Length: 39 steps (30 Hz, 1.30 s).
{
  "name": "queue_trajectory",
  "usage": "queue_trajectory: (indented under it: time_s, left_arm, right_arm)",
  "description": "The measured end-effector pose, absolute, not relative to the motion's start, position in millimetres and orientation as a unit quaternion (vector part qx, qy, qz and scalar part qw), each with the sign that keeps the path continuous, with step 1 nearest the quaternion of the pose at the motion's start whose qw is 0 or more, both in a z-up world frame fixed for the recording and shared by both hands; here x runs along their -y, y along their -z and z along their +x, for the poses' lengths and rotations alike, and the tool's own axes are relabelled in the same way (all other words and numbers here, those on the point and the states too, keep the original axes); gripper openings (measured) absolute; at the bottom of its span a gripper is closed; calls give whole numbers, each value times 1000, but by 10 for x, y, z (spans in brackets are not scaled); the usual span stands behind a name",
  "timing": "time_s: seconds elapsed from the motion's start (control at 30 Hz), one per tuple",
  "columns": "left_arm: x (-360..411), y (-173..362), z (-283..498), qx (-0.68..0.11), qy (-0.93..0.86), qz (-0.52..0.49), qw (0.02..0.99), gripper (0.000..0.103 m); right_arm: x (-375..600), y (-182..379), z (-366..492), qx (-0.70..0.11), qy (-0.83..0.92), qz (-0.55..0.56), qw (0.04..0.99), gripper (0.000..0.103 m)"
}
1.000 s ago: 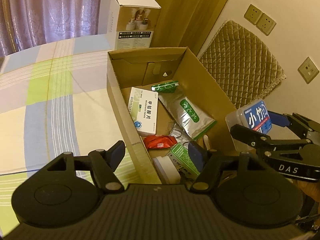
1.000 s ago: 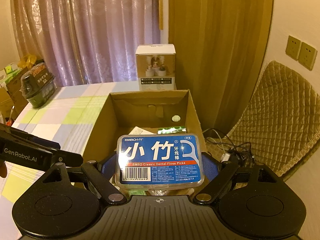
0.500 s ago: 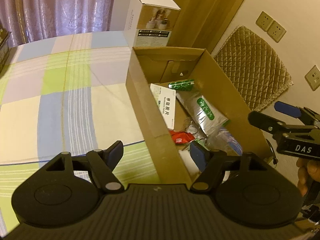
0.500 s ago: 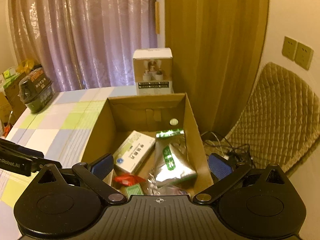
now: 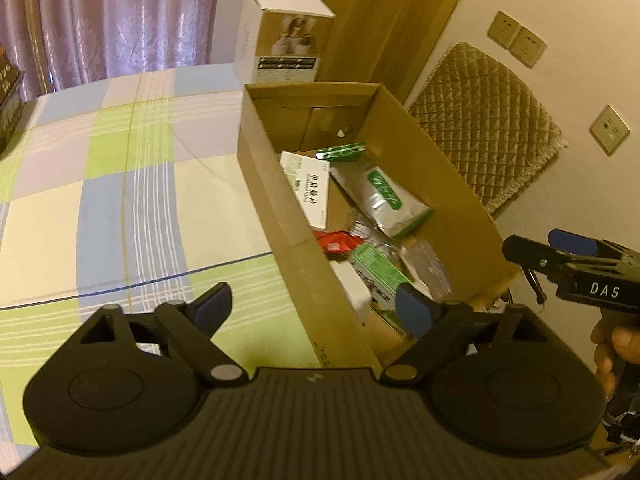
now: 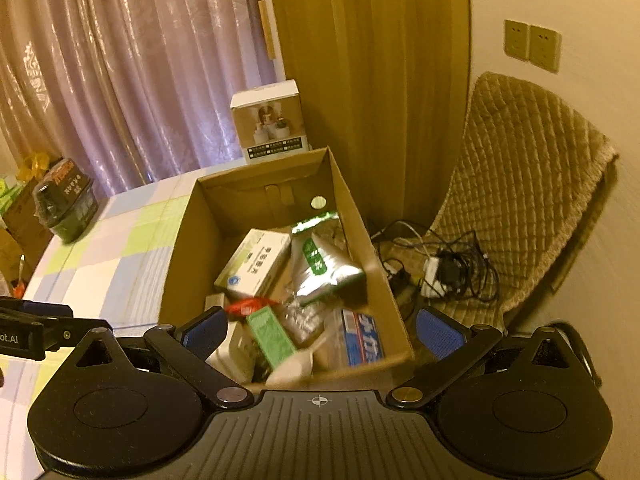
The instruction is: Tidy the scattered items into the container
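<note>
An open cardboard box (image 5: 280, 216) (image 6: 176, 248) stands at the right end of the table. Inside lie a white medicine box (image 6: 256, 264), a silver-green pouch (image 6: 324, 264), a red packet (image 6: 248, 306), a green carton (image 6: 272, 336) and a clear blue-labelled floss pick box (image 6: 362, 338) in the near right corner. My right gripper (image 6: 320, 328) hovers open and empty over the box's near end; it also shows from the side (image 5: 536, 242). My left gripper (image 5: 314, 304) straddles the box's left wall from above, its jaws opening, nothing held.
A checked tablecloth (image 5: 120, 184) covers the table left of the box. A white product box (image 6: 272, 120) stands behind it, and a dark wrapped container (image 6: 66, 200) sits at the far left. A quilted chair (image 6: 520, 184) with tangled cables (image 6: 440, 268) is on the right.
The right gripper let go of the floss pick box, which now lies in the cardboard box, and its jaws spread wide. The left gripper drew back leftward and its jaws widened.
</note>
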State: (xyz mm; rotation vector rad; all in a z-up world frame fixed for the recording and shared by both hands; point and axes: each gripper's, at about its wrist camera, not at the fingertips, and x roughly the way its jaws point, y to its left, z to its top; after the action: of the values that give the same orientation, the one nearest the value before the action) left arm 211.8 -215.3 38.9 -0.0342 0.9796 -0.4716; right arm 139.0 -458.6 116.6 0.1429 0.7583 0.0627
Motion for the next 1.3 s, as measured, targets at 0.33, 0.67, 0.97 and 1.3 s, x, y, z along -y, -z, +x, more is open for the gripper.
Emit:
queue_trajectory:
  time_s: [0.33, 0.67, 0.97, 1.3]
  left_arm:
    - [2240, -625, 1457, -453, 186, -22, 872, 102]
    - [2239, -970, 835, -442, 173, -37, 879, 102]
    - [2215, -1164, 378, -436, 143, -44, 888, 102]
    - [2170, -1324, 115, -424, 138, -42, 894, 102]
  right_arm:
    - [4541, -1463, 846, -370, -52, 62, 925, 103]
    - [4566, -1787, 334, -367, -53, 59, 927, 103]
    - [4424, -1984, 8, -359, -60, 52, 930, 103]
    - [4270, -2127, -227, -350, -59, 36, 934, 103]
